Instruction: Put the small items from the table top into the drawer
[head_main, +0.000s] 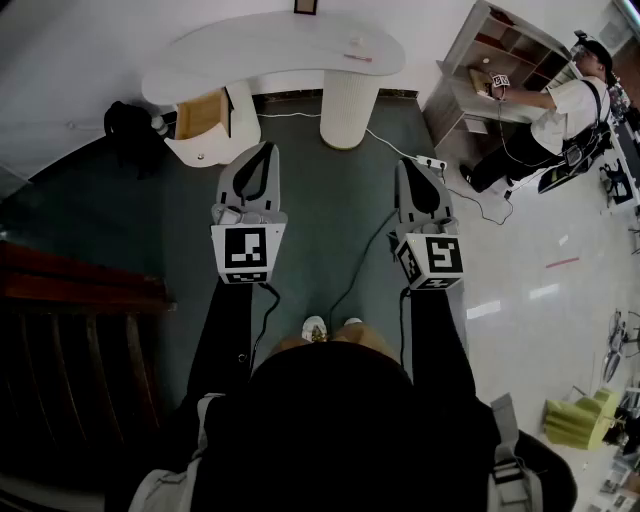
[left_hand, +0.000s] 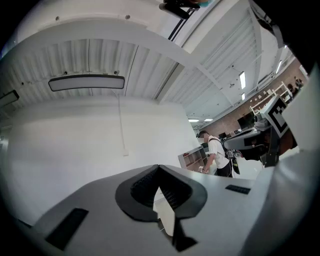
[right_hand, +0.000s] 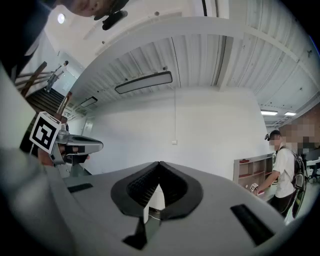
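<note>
Stairs (head_main: 70, 300), dark wood, far left edge; no part in the job.
Dark bundle (head_main: 128, 125) on floor by table's left end; can't tell what it is.
Drawer (head_main: 203, 112): pulled out at left end of table, wood inside showing, looks bare; opening unblocked.
Left tongs (head_main: 265, 152): clenched, tips met, nothing between; held out in front, well short of table.
Table (head_main: 270, 48): white curved top on ribbed round leg, ahead across open floor.
Frame (head_main: 305, 6) at back edge, about mid-table.
Small items (head_main: 357, 56): pinkish bit plus a paler speck just behind it, on right end of top, well apart from drawer; too small to name.
Right tongs (head_main: 409, 165): clenched too, empty, level w/ left pair.
Cable (head_main: 390, 143) runs over floor from table leg to power strip (head_main: 430, 162), just ahead of right tongs.
Second person (head_main: 570, 110) at shelf unit (head_main: 500, 45), far right; unrelated.

Step in hand, as I read it: approach, no pick begun. To do it well:
- Walk up to right half of table and step clear of cable.
- Spread right tongs before reaching in, not over the items.
- Come down on pinkish piece from above, pads either side of its narrow width. It looks thin & flat, prob. prone to sliding, so close slowly.
- Carry leftward over the top and let go low inside drawer, not from height.
- Left tongs could steady drawer front if it shifts.
</note>
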